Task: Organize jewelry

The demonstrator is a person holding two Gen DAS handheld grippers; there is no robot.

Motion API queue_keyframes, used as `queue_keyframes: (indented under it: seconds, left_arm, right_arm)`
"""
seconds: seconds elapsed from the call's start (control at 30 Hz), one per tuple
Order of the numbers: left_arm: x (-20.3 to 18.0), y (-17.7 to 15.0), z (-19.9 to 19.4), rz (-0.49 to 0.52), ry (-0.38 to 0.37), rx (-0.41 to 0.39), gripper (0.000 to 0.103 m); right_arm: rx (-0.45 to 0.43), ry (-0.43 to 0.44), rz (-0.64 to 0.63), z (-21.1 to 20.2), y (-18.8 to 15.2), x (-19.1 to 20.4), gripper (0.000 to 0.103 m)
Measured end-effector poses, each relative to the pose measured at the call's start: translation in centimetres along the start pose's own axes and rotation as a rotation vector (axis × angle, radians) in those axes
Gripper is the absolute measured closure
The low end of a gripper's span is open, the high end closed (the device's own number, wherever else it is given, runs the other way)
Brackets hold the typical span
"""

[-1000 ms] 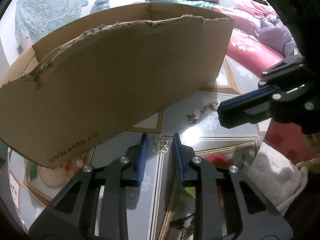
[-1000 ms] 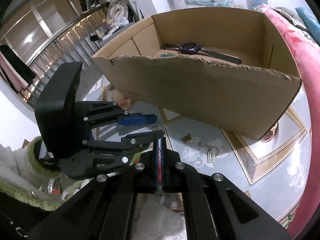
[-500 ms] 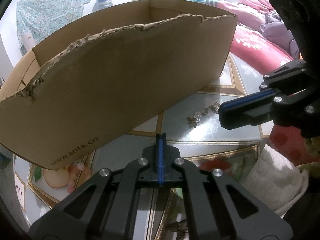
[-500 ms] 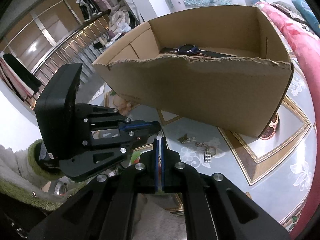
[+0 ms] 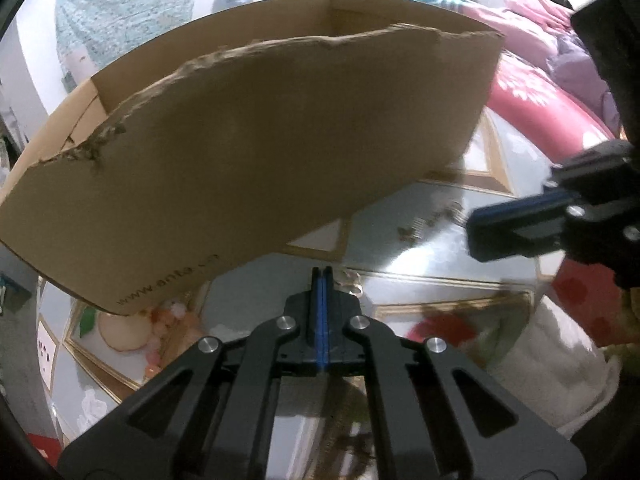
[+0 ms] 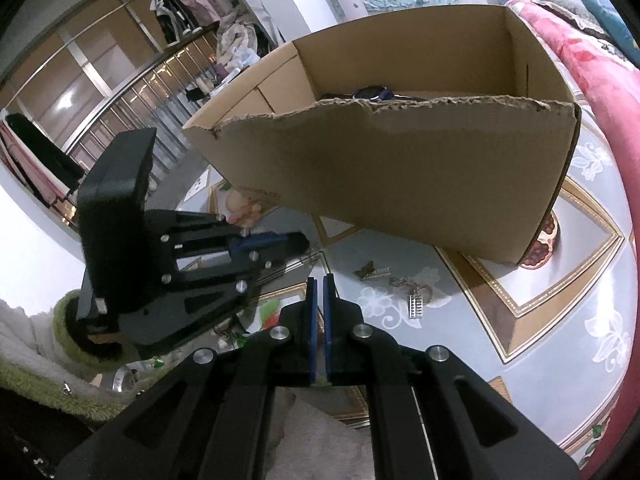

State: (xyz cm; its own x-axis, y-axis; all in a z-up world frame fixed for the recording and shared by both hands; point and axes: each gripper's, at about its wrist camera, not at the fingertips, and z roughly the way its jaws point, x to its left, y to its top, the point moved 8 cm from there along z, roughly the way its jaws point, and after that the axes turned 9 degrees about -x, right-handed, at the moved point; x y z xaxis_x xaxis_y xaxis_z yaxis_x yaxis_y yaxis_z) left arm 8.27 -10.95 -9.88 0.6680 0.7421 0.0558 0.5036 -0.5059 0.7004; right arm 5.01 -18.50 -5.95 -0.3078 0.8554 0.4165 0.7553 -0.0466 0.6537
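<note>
My left gripper (image 5: 322, 276) is shut just above the glossy table, and a small silver clover-shaped ornament (image 5: 351, 282) pokes out at the right of its tips, pinched there. In the right wrist view the left gripper (image 6: 298, 242) reaches in from the left, close under the cardboard box (image 6: 400, 176). My right gripper (image 6: 319, 282) is shut apart from a hair-thin slit, with nothing between its pads. Ahead of it lie a butterfly piece (image 6: 372, 271) and a chain with earrings (image 6: 416, 298). A dark watch (image 6: 372, 94) lies inside the box (image 5: 260, 152).
The table (image 6: 560, 320) has a shiny floral cover. A white towel (image 5: 560, 360) lies at the near right edge. Pink and red bedding (image 5: 540, 100) runs along the right. A fluffy white and green sleeve (image 6: 40, 344) holds the left gripper.
The left jaws, open around the clover ornament a second ago, have shut on it. The right gripper has barely shifted, and its pads show a hair-thin slit.
</note>
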Motion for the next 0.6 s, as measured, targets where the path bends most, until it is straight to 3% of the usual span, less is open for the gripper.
queue_keyframes:
  seconds: [0.17,0.23,0.3,0.37,0.6]
  left_arm:
    - [-1.0,-0.5,-0.6,-0.003,-0.017,-0.008,0.098]
    - [-0.8,-0.5,-0.7,-0.021,-0.008,-0.02,0.084]
    - [-0.6,-0.4,-1.2,-0.042,0.001,-0.037,0.075]
    - [0.1,-0.3,-1.7,-0.071,0.022,-0.057,0.068]
    - [3.5,-0.9,-3.0,-0.189,0.06,-0.085,0.042]
  right_arm:
    - [-0.002,-0.005,0.0,0.0,-0.2,0.2,0.099]
    - [-0.005,-0.017,-0.005,0.0,-0.2,0.3,0.096]
    - [-0.009,-0.03,-0.004,0.3,-0.2,0.3,0.082]
    - [-0.007,-0.028,0.011,0.8,-0.4,0.6,0.077]
    - [0.001,-0.1,-0.149,3.6,-1.0,2.8,0.077]
